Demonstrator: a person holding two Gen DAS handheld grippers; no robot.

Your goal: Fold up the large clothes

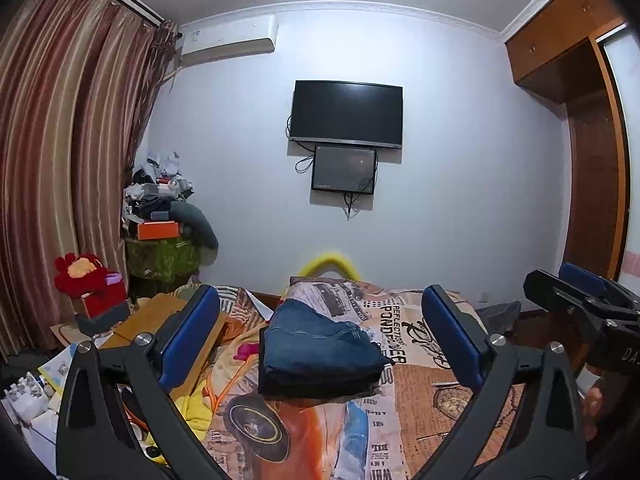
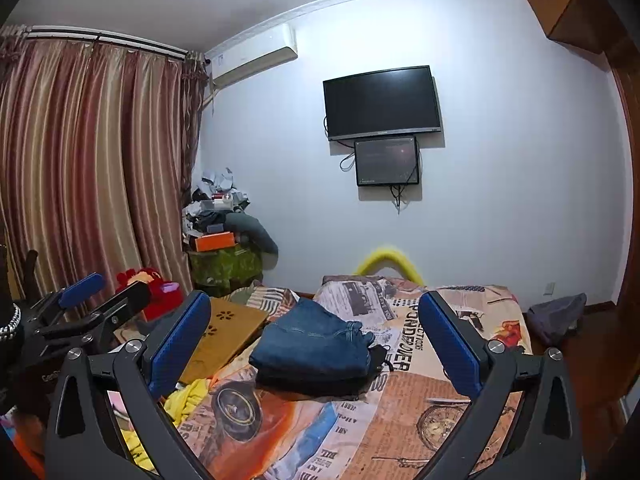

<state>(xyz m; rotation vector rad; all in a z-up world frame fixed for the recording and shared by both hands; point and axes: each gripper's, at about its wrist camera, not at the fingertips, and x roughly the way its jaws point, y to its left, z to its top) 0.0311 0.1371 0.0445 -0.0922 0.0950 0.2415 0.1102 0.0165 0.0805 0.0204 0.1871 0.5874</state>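
A dark television [image 1: 346,114] hangs on the pale wall with a smaller screen [image 1: 344,169] just below it, and an air conditioner [image 1: 230,42] sits near the striped curtains [image 1: 64,140]. A red plush toy [image 1: 82,276] lies beside a cluttered pile topped by an orange box [image 1: 157,230]. The bed's newspaper-print cover [image 1: 416,392] spreads beneath.

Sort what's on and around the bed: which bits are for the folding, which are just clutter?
Job: folded jeans, dark folded garment beneath, printed bedspread.

Clutter: wooden board, yellow cloth, red plush toy, corner pile, grey cloth.
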